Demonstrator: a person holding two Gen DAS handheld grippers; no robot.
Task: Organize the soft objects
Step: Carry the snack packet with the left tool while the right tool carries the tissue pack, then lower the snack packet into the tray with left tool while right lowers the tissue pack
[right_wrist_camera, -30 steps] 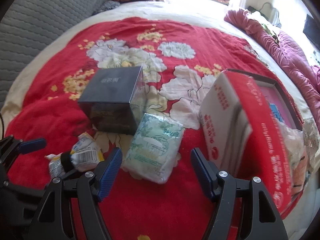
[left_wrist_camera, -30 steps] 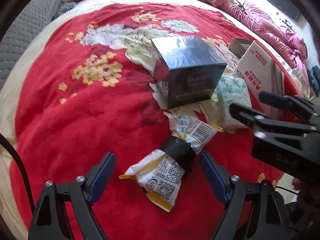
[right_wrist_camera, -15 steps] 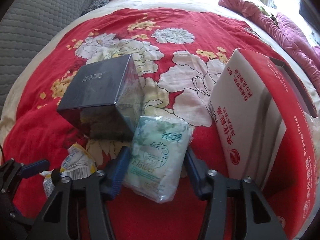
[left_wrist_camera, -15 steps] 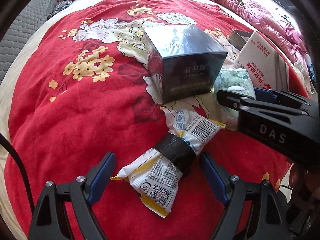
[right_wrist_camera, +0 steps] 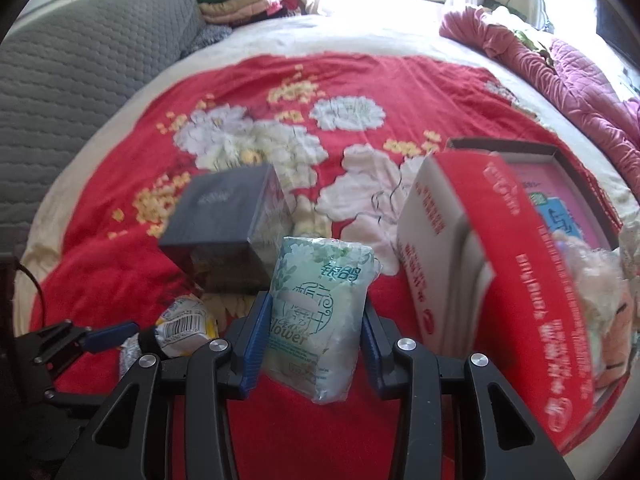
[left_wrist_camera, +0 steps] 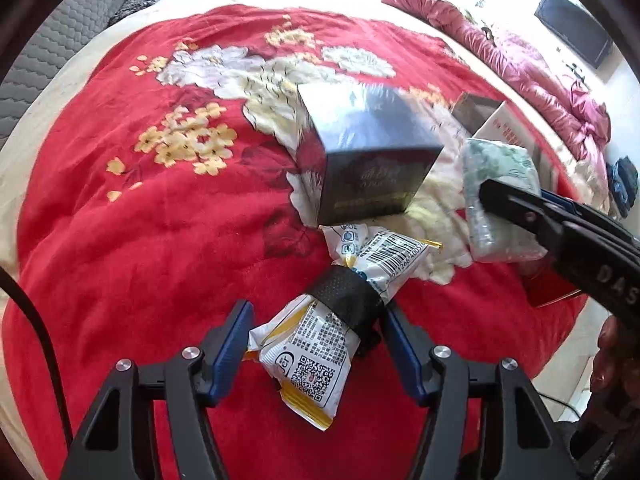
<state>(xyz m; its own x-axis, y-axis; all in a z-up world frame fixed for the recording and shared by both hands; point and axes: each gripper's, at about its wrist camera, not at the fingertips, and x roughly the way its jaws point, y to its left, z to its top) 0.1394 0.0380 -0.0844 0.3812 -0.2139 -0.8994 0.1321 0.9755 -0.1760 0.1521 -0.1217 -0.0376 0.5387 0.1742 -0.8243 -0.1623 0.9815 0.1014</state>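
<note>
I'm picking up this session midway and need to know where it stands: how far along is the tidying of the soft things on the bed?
Nothing looks put away yet. In hand: the right hand-held gripper is closing on the green tissue pack, lifted off the red blanket; the left hand-held gripper is closing around the banded snack packet. Left: placing both.

A lived-in home bedroom. Wide bed [right_wrist_camera: 400,36] spread with a red flowered blanket [right_wrist_camera: 248,80], grey quilted headboard [right_wrist_camera: 80,64] behind, folded clothes [right_wrist_camera: 236,4] stacked at a bright window, a crumpled pink quilt [left_wrist_camera: 520,68] along one edge, a dark screen [left_wrist_camera: 572,28] on the wall.
</note>
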